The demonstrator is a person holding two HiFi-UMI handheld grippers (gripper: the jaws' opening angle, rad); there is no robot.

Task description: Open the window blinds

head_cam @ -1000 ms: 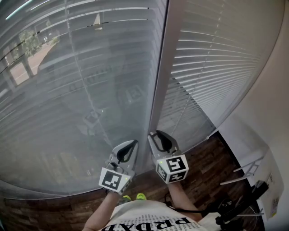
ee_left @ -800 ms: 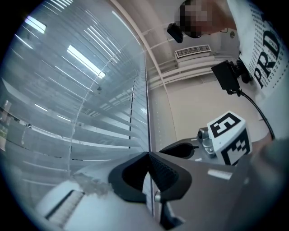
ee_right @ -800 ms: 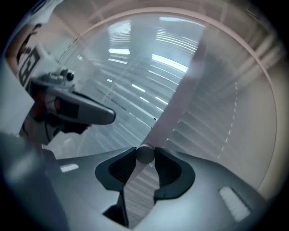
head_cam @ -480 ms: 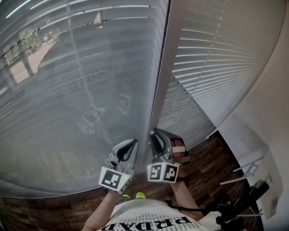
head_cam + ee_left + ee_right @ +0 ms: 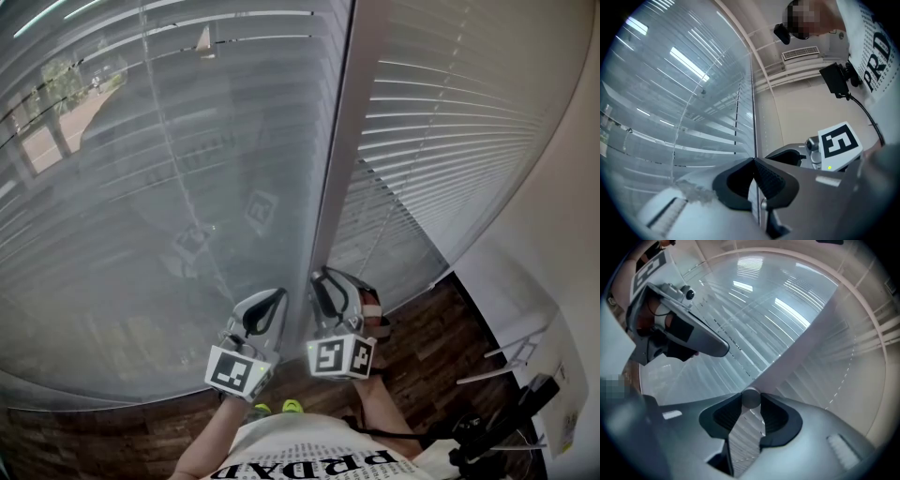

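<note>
Left claw (image 5: pixel 276 298) and right claw (image 5: pixel 325 281) sit bottom centre in the head view, below the blinds (image 5: pixel 169 187). In the left gripper view, the left claw is clenched, seemingly empty. In the right gripper view, the right claw has just been closing and pinches the rod (image 5: pixel 751 397) mid-frame. We judge we're twisting it, and further rolling should tilt the slats.

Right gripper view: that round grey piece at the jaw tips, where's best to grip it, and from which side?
Probably across its curved sides, approached end-on. The round grey piece faces the camera as a disc, so the right gripper, whose jaws have just been closing on it, flanks it evenly.
</note>
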